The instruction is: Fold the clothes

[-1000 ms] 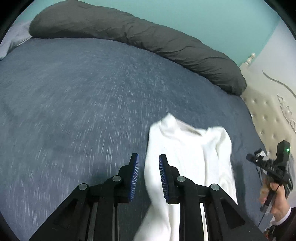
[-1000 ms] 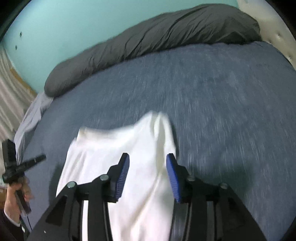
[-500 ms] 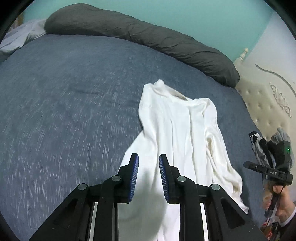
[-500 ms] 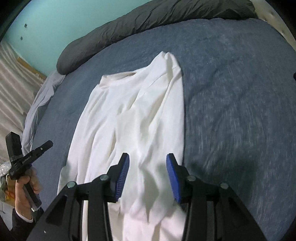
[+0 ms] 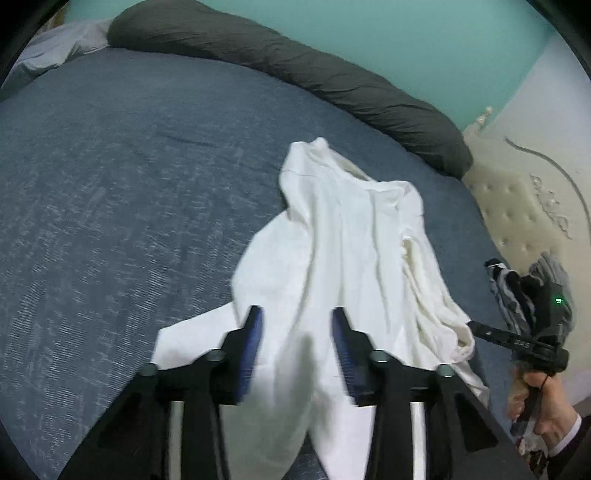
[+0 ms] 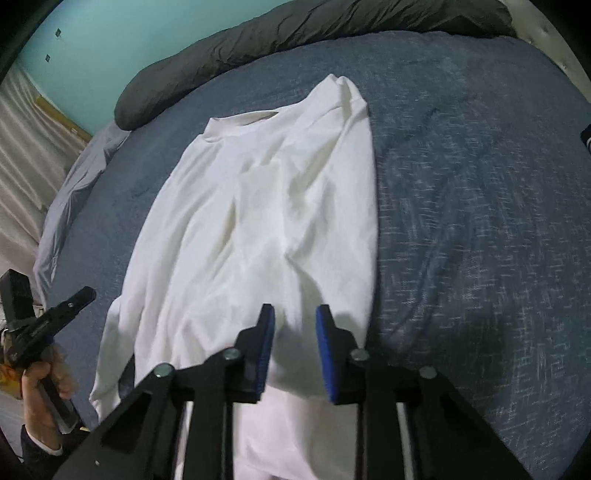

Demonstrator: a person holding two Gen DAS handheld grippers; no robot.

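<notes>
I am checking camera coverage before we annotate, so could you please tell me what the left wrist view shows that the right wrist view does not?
Only the left wrist view shows the tufted cream headboard and striped cloth behind the other hand's gripper. Only the right wrist view shows the pale curtain and a dark item at the right edge. Both show the white shirt on the blue bedspread, and the grey bolster.

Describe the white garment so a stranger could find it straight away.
Start at the wide blue-grey bed, with a long dark grey bolster along its far edge. The white garment lies spread lengthwise in the bed's middle, collar towards the bolster. It is the only white, rumpled cloth there; the pale grey sheet hangs off the bed's side.
</notes>
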